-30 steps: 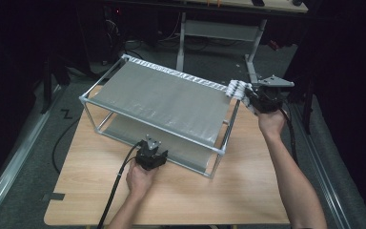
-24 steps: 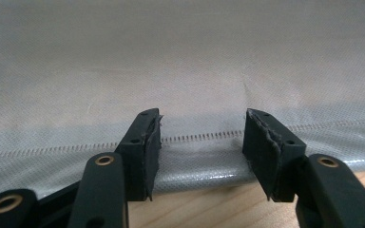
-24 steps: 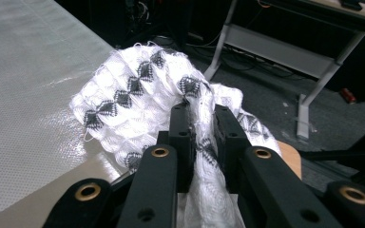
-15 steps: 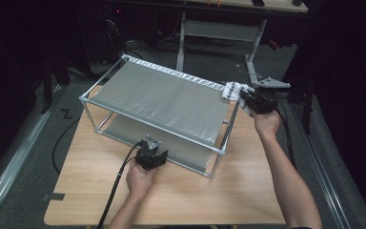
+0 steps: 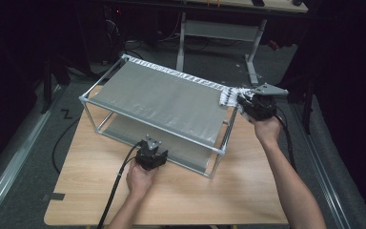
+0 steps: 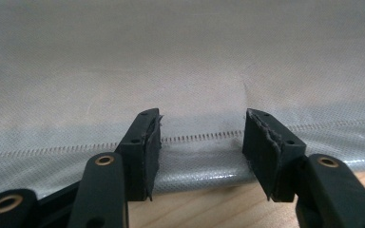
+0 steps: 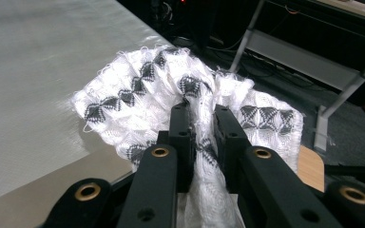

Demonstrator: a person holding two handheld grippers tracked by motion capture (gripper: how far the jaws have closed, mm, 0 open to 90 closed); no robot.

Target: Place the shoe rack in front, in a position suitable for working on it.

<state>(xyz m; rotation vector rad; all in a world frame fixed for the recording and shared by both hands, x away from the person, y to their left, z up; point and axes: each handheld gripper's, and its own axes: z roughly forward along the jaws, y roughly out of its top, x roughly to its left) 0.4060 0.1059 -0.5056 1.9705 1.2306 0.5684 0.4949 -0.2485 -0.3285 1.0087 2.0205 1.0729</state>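
Note:
A white cloth with black diamond patterns lies bunched at the right back corner of a metal-framed rack. The cloth continues as a strip along the rack's far rail. My right gripper is shut on a fold of this cloth; in the high view the right gripper sits at that corner. My left gripper stands open on the table, its jaws in front of the stitched hem of the lower grey mesh sheet with nothing between them. In the high view the left gripper is at the rack's front side.
The rack has two grey mesh shelves and stands on a wooden table. Bare tabletop lies in front of the rack. Behind the table stands a metal desk frame on a dark floor. Cables trail from both grippers.
My right gripper has shifted a little toward the rack's corner with the cloth, which bunches up more. The left gripper has stayed where it was.

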